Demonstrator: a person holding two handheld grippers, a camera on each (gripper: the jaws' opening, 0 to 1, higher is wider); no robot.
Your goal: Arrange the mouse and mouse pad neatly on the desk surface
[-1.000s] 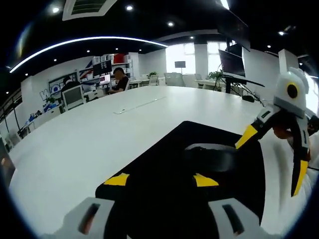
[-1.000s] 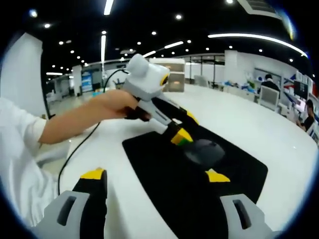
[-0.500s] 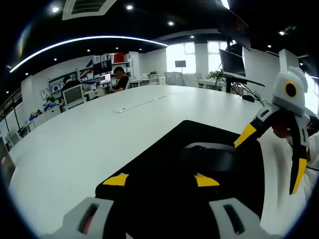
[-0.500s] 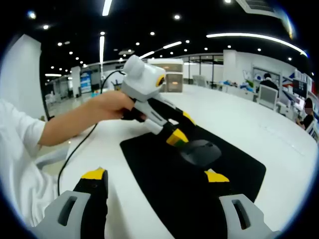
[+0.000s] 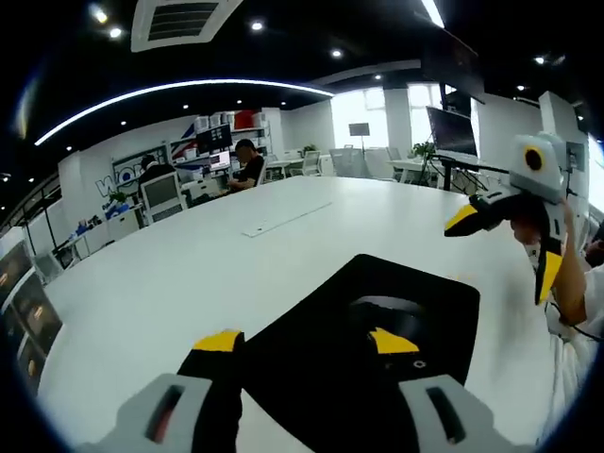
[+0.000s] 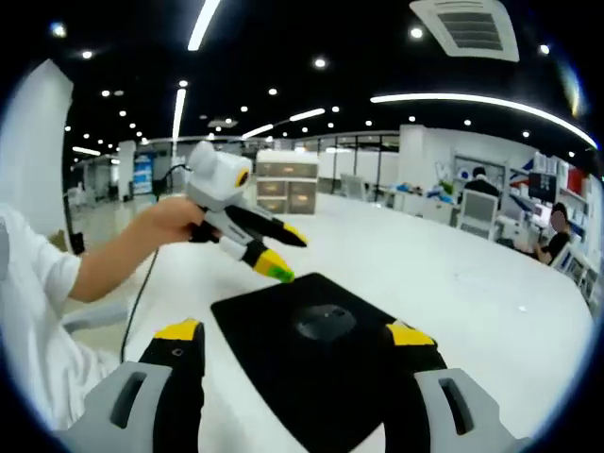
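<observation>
Mouse (image 6: 323,322): centred on pad (image 6: 283,363), ahead between right tongs (image 6: 293,332); apparently placed. Left tongs (image 5: 304,342) and right: both spread wide, empty, above desk (image 5: 170,293).

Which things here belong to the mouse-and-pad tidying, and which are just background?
Job:
mouse, sitting on the pad
black mouse pad, flat on the white desk
left gripper and right gripper, both raised clear of the pad, holding nothing

Background:
monitors and seated people at far desks
drawer cabinet
black cable trailing from the left gripper
</observation>
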